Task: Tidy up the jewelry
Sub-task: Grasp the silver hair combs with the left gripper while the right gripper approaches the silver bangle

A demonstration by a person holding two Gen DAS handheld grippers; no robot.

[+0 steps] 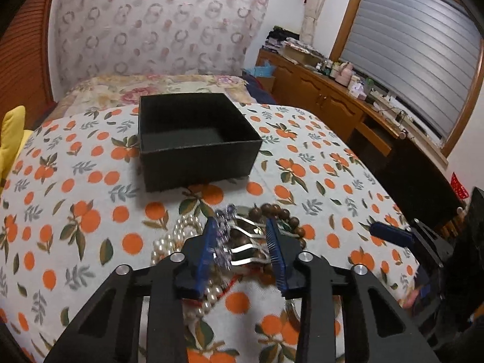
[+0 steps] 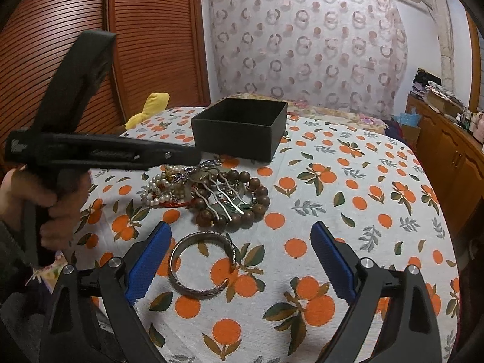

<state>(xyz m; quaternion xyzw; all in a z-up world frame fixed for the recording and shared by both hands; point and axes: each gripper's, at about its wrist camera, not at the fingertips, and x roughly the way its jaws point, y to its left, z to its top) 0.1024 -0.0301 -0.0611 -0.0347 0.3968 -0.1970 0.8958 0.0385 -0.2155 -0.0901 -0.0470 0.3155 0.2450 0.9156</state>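
My left gripper (image 1: 243, 243) is sitting low centre of the left wrist view, jaws part open around the silver hair comb (image 1: 246, 242) on the jewelry pile, pads not clearly pinching it. Pearls (image 1: 172, 242) left, wooden beads (image 1: 281, 214) right, black box (image 1: 196, 139) above. Only the right wrist view is showing the silver bangle (image 2: 201, 264) lying alone between my wide-open, empty right gripper (image 2: 239, 261) fingers, bottom centre on the orange-print cloth (image 2: 348, 181).

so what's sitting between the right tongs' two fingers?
In the right wrist view, the silver bangle lies flat on the orange-print cloth between the open right tongs, nearer the left finger; the rest of that stretch is bare cloth.
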